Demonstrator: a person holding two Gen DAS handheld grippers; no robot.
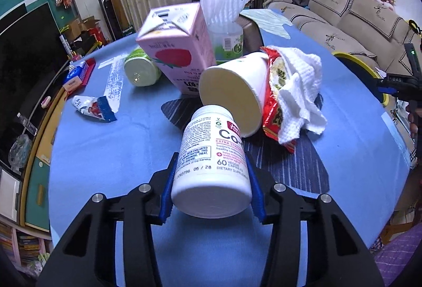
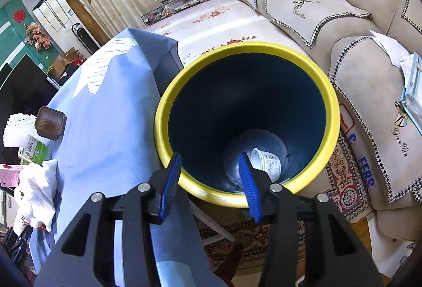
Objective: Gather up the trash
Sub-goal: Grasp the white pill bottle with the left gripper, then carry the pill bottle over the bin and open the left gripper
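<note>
1. Over the blue tablecloth, the left gripper has its blue pads clamped on either side of a white plastic supplement bottle, which lies tilted with its base toward the camera and its cap end up against the heap of rubbish.
2. Beside the table, the right gripper hangs above a dark bin with a yellow rim; its jaws stand apart and hold nothing.
3. One small white printed cup lies at the bottom of the bin, so the collecting looks begun but far from finished.
4. Much is left on the table: a white paper cup on its side touching the bottle's cap end, a red snack wrapper with a crumpled white paper towel spilling from it, a pink strawberry-print carton, and a clear plastic bottle stuffed with white foam netting behind them.
5. Off to the left lie a green-and-white tub on its side, a long torn white wrapper strip, a crumpled blue-and-white sachet and a red-and-blue packet near the table edge.
6. Judging by the grip, the supplement bottle is the next piece bound for the bin, which shows only as a yellow arc at the right of the left wrist view.
</note>
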